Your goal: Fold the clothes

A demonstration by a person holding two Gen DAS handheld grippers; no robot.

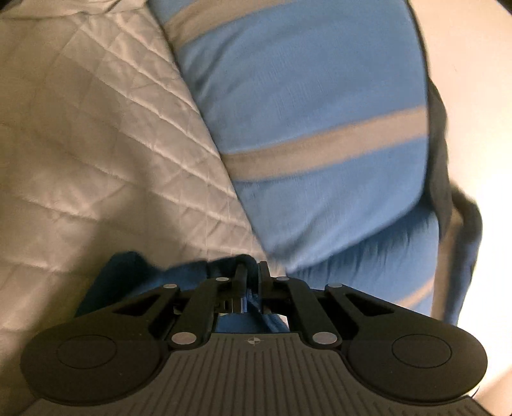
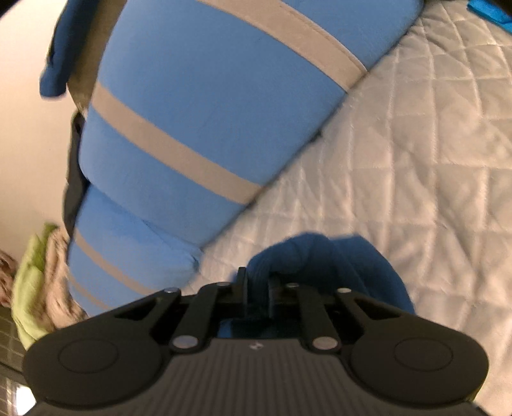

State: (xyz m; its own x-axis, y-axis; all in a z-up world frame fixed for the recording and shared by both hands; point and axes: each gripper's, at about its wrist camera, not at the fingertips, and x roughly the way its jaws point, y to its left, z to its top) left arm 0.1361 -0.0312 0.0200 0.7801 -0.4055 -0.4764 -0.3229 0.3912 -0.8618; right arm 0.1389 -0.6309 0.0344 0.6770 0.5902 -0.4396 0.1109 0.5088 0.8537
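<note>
A blue garment with grey stripes lies folded over on a pale quilted bedcover. It also shows in the right wrist view. My left gripper is shut on a bunched edge of the blue cloth at the near side of the garment. My right gripper is shut on a dark blue fold of cloth that bulges up in front of its fingers. The garment's dark inner edge shows along its far side.
The quilted bedcover fills the right of the right wrist view. A green and patterned pile of cloth lies at the bed's left edge. Another bright blue item sits at the top right corner.
</note>
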